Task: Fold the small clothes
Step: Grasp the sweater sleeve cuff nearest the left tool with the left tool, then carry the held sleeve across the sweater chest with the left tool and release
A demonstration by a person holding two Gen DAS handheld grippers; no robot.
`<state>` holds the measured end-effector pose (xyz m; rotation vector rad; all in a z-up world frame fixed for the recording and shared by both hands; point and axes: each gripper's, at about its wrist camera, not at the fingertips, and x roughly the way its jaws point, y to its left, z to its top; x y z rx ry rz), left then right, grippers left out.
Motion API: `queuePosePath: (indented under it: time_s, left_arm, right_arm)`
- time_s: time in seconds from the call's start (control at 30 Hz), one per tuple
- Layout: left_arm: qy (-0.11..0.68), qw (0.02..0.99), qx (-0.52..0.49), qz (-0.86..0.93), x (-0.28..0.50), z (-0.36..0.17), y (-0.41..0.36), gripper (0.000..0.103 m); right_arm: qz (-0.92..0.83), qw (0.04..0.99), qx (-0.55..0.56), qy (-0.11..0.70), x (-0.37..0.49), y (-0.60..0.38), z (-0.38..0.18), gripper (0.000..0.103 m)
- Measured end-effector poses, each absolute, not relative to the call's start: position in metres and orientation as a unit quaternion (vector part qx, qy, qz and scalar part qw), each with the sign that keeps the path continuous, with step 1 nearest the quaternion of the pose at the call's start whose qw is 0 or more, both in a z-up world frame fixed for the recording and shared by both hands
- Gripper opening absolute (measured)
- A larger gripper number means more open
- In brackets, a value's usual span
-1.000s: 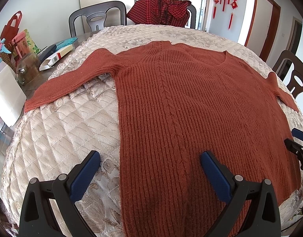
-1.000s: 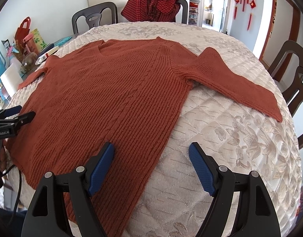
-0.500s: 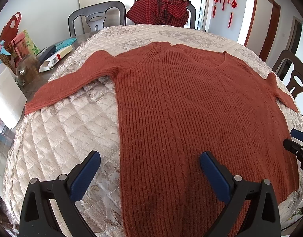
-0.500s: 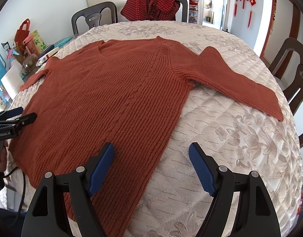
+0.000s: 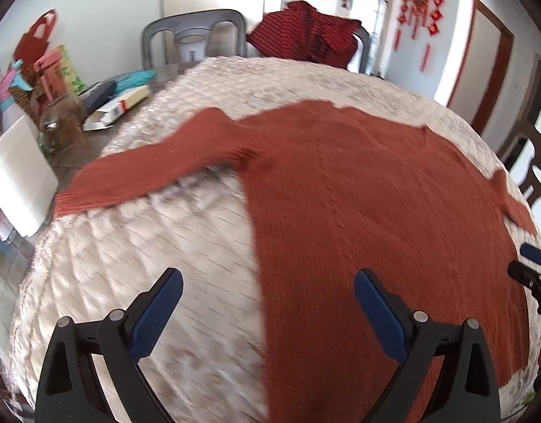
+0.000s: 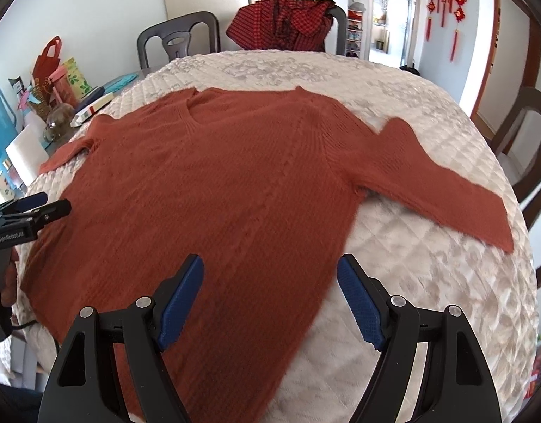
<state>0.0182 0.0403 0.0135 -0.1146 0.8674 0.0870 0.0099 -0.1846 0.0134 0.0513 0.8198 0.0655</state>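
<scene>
The left gripper [image 5: 268, 299] has its jaws spread wide, with nothing between its blue pads [image 5: 377, 313]. The right gripper [image 6: 270, 289] likewise has its jaws wide apart and empty. Each shows at the edge of the other's view, the left at the left side, the right at the right.

I'm seeing rust-orange ribbed sweater [image 6: 235, 183], cream diamond-quilted cover [image 6: 429, 282], my blue-padded black fingers [image 6: 180, 299], red-black check garment [image 6: 284, 21] upper centre.

Bright daylight, motion blur, fisheye vignetting
</scene>
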Motion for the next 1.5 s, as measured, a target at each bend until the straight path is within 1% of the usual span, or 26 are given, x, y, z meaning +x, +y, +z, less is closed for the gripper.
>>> queuePosePath:
  time_s: [0.2,0.27,0.4,0.57,0.63,0.7,0.8,0.83,0.87,0.9,0.97,1.0,1.1,1.23,1.37,1.5]
  left_arm:
    - [0.393,0.91,-0.091,0.098,0.022,0.019,0.094,0.094]
    - [0.387,0.907,-0.114,0.121,0.024,0.018,0.117,0.09]
    - [0.376,0.897,-0.166,0.163,0.025,0.013,0.16,0.088]
    - [0.373,0.884,-0.222,0.173,0.031,0.004,0.184,0.088]
    - [0.367,0.884,-0.229,0.176,0.034,0.003,0.188,0.087]
    - [0.366,0.883,-0.232,0.183,0.039,0.001,0.19,0.085]
    - [0.369,0.879,-0.218,0.207,0.05,0.0,0.191,0.075]
    - [0.372,0.878,-0.21,0.218,0.052,0.001,0.19,0.067]
    - [0.374,0.876,-0.202,0.227,0.054,0.001,0.19,0.053]
    - [0.374,0.875,-0.199,0.234,0.055,0.001,0.192,0.048]
    - [0.374,0.874,-0.202,0.235,0.057,0.001,0.197,0.018]
    - [0.376,0.875,-0.208,0.222,0.059,0.001,0.199,0.014]
    - [0.366,0.884,-0.199,0.212,0.061,0.007,0.195,0.012]
    - [0.326,0.913,-0.194,0.153,0.064,0.04,0.176,0.011]
    - [0.286,0.941,-0.171,0.055,0.077,0.08,0.13,0.011]
    - [0.281,0.946,-0.154,-0.056,0.097,0.096,0.068,0.011]
  right_arm:
    - [0.046,0.917,0.012,0.396,0.027,-0.172,0.017,0.078]
    - [0.05,0.917,0.01,0.397,0.031,-0.17,0.016,0.078]
    - [0.056,0.915,0.007,0.4,0.038,-0.164,0.015,0.078]
    - [0.056,0.912,0.011,0.407,0.045,-0.164,0.012,0.078]
    - [0.054,0.91,0.012,0.41,0.047,-0.164,0.011,0.078]
    - [0.053,0.91,0.012,0.411,0.049,-0.164,0.01,0.078]
    - [0.053,0.91,0.013,0.411,0.05,-0.165,0.01,0.078]
    - [0.053,0.91,0.014,0.411,0.05,-0.165,0.01,0.078]
    - [0.053,0.91,0.015,0.411,0.051,-0.166,0.01,0.078]
    - [0.052,0.91,0.016,0.411,0.051,-0.166,0.01,0.078]
    - [0.053,0.91,0.019,0.41,0.05,-0.168,0.01,0.078]
    - [0.053,0.911,0.021,0.409,0.049,-0.169,0.01,0.078]
    - [0.054,0.912,0.027,0.407,0.047,-0.173,0.01,0.078]
    - [0.053,0.913,0.034,0.403,0.043,-0.177,0.011,0.078]
    - [0.053,0.913,0.044,0.401,0.04,-0.18,0.012,0.078]
    - [0.053,0.915,0.052,0.397,0.037,-0.181,0.013,0.078]
